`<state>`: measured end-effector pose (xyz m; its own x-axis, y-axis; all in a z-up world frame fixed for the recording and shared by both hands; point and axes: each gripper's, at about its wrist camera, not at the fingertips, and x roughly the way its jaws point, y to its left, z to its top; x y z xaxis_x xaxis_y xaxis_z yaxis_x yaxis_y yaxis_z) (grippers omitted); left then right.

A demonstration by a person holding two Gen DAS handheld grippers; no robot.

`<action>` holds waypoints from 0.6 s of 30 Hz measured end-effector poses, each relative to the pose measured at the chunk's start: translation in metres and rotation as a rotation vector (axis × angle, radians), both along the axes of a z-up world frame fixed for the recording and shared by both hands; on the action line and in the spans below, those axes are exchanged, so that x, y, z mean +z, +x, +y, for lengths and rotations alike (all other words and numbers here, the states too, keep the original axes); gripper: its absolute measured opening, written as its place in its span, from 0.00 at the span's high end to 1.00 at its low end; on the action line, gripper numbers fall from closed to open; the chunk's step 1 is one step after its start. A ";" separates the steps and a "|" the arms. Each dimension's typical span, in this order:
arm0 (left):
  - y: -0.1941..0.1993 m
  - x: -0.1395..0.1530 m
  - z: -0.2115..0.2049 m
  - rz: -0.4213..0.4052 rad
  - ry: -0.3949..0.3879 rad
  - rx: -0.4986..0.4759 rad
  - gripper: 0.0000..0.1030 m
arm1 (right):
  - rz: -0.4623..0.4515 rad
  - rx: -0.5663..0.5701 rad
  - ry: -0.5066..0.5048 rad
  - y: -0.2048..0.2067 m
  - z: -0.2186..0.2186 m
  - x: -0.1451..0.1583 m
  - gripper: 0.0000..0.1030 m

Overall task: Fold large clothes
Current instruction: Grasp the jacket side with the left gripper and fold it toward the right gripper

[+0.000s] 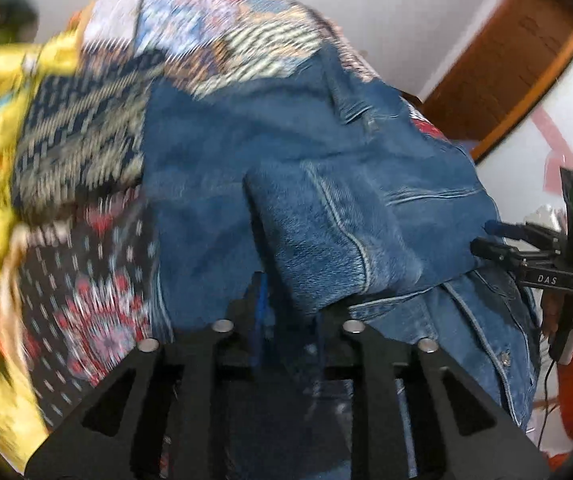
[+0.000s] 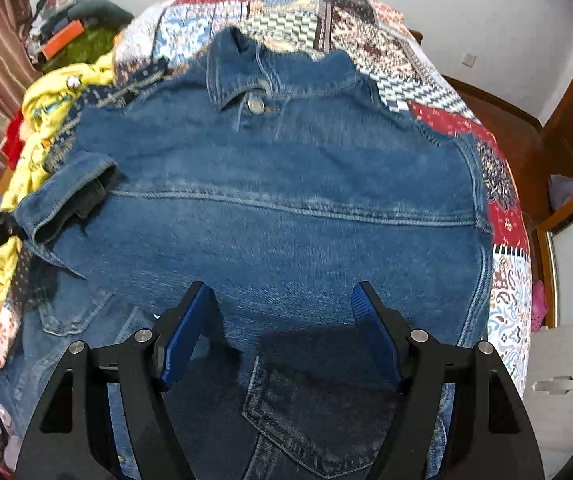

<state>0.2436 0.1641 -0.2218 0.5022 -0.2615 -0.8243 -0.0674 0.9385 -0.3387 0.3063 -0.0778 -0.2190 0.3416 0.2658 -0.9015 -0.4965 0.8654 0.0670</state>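
The left gripper (image 1: 286, 312) has its jaws closed on a sleeve cuff (image 1: 318, 248) of the denim jacket (image 2: 286, 208), holding it raised. The right gripper (image 2: 282, 332) hovers over the jacket with its blue pads (image 2: 184, 340) spread wide, gripping nothing.

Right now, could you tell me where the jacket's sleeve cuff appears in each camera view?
Left wrist view: the sleeve cuff fills the centre, just above the left gripper, which is shut on it.
Right wrist view: the cuff sits at the left edge.
Shared landmark: the patchwork quilt under the denim jacket.
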 end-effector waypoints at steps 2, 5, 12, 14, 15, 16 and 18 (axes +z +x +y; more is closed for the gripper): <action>-0.010 -0.012 0.010 0.009 -0.073 0.054 0.67 | 0.013 0.003 -0.018 0.000 0.000 -0.004 0.32; -0.022 -0.023 0.017 0.007 -0.124 0.094 0.65 | 0.013 0.011 -0.042 -0.003 0.001 -0.006 0.32; -0.052 -0.028 0.031 -0.027 -0.183 0.187 0.65 | 0.006 0.013 -0.043 -0.006 0.000 -0.005 0.32; -0.056 -0.029 0.030 -0.015 -0.158 0.184 0.65 | 0.008 0.011 -0.036 -0.006 -0.001 -0.004 0.32; -0.058 -0.027 0.030 -0.011 -0.129 0.182 0.66 | 0.007 0.010 -0.034 -0.007 -0.001 -0.004 0.32; -0.059 -0.025 0.028 -0.009 -0.106 0.172 0.66 | 0.008 0.008 -0.030 -0.006 -0.001 -0.004 0.32; -0.060 -0.019 0.020 -0.004 -0.034 0.154 0.66 | 0.006 0.001 -0.017 -0.006 -0.003 -0.003 0.32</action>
